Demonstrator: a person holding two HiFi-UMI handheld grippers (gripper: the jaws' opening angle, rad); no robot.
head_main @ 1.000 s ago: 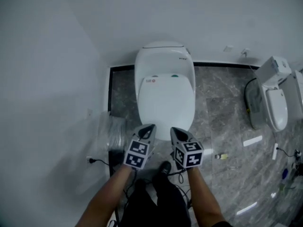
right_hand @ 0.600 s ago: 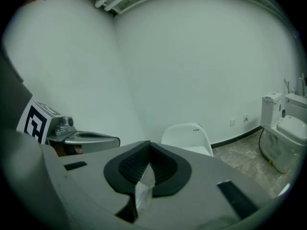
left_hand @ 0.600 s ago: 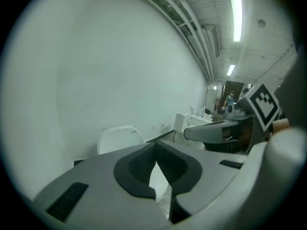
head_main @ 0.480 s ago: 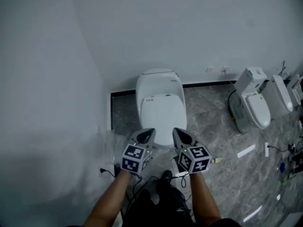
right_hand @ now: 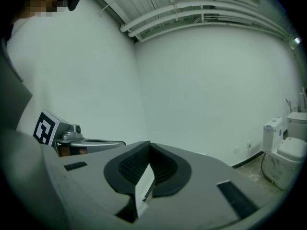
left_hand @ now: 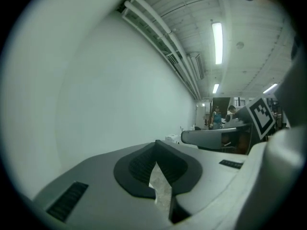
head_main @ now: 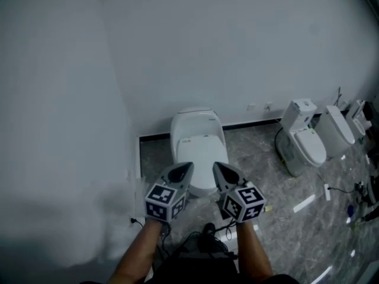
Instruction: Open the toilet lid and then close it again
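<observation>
Hovering side by side, left gripper and right gripper both have jaws pressed together, nothing between them. Toilet sits beyond against the wall, lid down, untouched by either.

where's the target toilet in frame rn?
Head view, centre: the closed toilet stands against the back wall near the left corner, just beyond the left claw and right claw; a second toilet stands to its right.
</observation>
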